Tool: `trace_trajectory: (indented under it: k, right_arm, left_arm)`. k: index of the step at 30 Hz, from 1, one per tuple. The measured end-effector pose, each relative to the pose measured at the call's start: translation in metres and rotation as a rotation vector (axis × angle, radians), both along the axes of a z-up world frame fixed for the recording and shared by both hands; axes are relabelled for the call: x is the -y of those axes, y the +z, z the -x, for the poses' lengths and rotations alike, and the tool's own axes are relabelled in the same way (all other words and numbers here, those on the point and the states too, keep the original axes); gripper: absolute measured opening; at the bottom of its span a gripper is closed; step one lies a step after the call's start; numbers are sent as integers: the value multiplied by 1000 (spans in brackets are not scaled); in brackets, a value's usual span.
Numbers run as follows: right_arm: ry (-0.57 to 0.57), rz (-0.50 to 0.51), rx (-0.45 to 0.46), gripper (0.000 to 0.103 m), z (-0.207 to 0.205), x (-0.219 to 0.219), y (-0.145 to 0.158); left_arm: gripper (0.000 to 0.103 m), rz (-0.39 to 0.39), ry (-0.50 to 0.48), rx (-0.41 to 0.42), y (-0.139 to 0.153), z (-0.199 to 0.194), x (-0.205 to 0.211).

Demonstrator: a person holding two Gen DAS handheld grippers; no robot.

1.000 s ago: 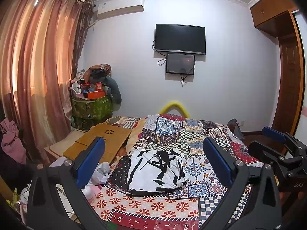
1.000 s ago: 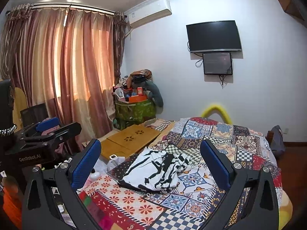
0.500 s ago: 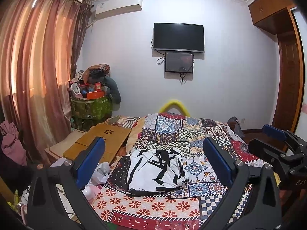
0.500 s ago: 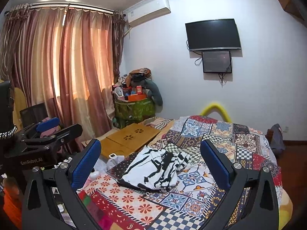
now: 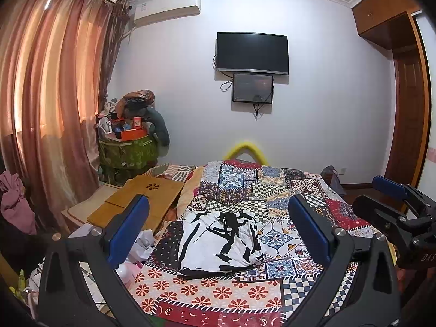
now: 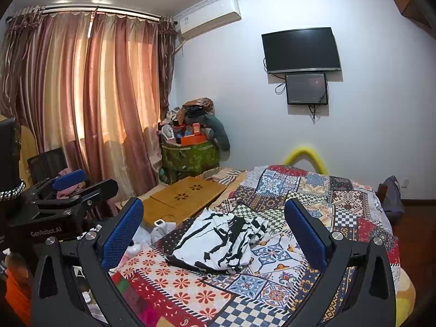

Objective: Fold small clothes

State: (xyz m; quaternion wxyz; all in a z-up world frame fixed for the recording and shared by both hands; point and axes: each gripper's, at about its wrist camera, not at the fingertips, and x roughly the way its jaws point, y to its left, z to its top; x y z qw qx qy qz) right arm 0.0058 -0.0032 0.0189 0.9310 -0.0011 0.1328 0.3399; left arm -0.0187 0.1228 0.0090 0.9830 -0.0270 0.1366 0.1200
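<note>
While both grippers hang in the air above the near end of the bed (image 5: 272,294), neither touches anything. The left gripper (image 5: 218,229) has its jaws spread wide, blue pads facing each other with nothing between them; the right gripper (image 6: 214,231) is spread just the same and holds nothing. In the left wrist view the right gripper shows at the right edge; in the right wrist view the left one shows at the left edge.

The small garment (image 5: 220,242) — white cloth with bold black strokes — lies crumpled and loosely heaped on the patchwork bedspread (image 6: 313,190), towards the bed's left side, ahead of both pairs of jaws and apart from them. Its near edge is roughly straight, its far part bunched into folds.

Beside the bed on the left stands a low wooden desk (image 5: 152,193), and beyond it a green hamper (image 6: 190,158) piled with things against pink curtains (image 6: 103,103). A dark television (image 5: 252,51) hangs on the far wall.
</note>
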Motion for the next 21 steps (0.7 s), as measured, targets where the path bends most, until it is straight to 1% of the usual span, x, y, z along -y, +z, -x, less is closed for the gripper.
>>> trace_trajectory:
  k: [5, 10, 13, 17, 21]
  right_arm:
    - [-1, -1, -2, 102, 0, 0, 0]
    - [-2, 1, -5, 102, 0, -1, 0]
    - [-3, 2, -5, 102, 0, -1, 0]
    - [-4, 2, -6, 102, 0, 0, 0]
    - [-5, 5, -9, 102, 0, -1, -1]
  left_arm:
    - [103, 2, -18, -1, 0, 0, -1]
    - [103, 31, -38, -17, -1, -2, -4]
    - [103, 31, -31, -17, -1, -2, -5]
    - [103, 40, -46, -27, -1, -3, -6]
    - [103, 31, -46, -28, -1, -3, -6]
